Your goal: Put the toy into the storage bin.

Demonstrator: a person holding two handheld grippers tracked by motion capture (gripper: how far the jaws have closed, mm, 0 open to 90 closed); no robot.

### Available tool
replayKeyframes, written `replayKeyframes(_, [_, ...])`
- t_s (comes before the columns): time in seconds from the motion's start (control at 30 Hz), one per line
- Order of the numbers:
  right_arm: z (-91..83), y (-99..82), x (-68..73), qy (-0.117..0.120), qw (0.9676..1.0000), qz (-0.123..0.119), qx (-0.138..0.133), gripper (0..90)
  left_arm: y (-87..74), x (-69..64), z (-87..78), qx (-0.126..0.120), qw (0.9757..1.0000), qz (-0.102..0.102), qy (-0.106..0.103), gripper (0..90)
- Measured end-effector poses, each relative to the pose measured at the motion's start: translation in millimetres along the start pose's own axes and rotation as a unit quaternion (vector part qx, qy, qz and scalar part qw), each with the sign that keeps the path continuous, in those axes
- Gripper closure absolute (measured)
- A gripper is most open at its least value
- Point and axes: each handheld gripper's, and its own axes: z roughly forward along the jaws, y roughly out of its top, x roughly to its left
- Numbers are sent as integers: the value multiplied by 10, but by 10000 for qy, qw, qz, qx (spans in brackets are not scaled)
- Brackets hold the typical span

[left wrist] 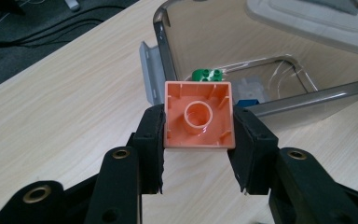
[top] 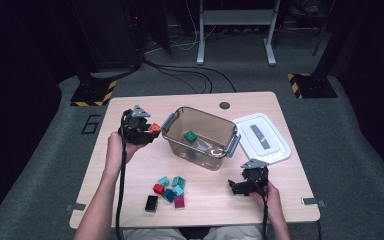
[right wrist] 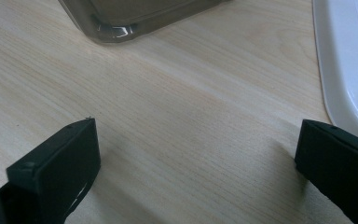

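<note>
the left gripper (top: 145, 131) is hovering over the left part of the wooden table (top: 130, 165), just beside the left end of the clear plastic bin (top: 200, 150), and it is clamping an orange toy brick (left wrist: 198, 114) between its jaws. in the left gripper view the brick is sitting squarely between the two black pads, one pressing on each side wall, with its hollow underside and round inner tube facing the camera. the brick is hanging above the table surface, just short of the bin's grey handle (left wrist: 148, 70) and near wall.

inside the bin a green brick (top: 190, 136) is lying on the floor; in the left gripper view something blue (left wrist: 251, 102) is peeking out behind the orange brick, but i cannot tell what it is.

in front of the bin a cluster of loose bricks (top: 170, 190) is lying on the table: teal ones, a red one, a magenta one and a black one (top: 151, 202) a little apart.

further right, the white lid (top: 262, 137) is lying flat beside the bin.

the right gripper (top: 240, 187) is resting low near the table's front right, its jaws standing wide apart over bare wood, gripping nothing, with the bin's corner ahead of it.
</note>
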Motion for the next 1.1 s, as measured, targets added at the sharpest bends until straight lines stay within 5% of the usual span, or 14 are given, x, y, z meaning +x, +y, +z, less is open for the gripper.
replayKeyframes(1.1, [0,0,-2,5,10000,-5,-1,0,423,-155,217,-88,9996,204,-177,586])
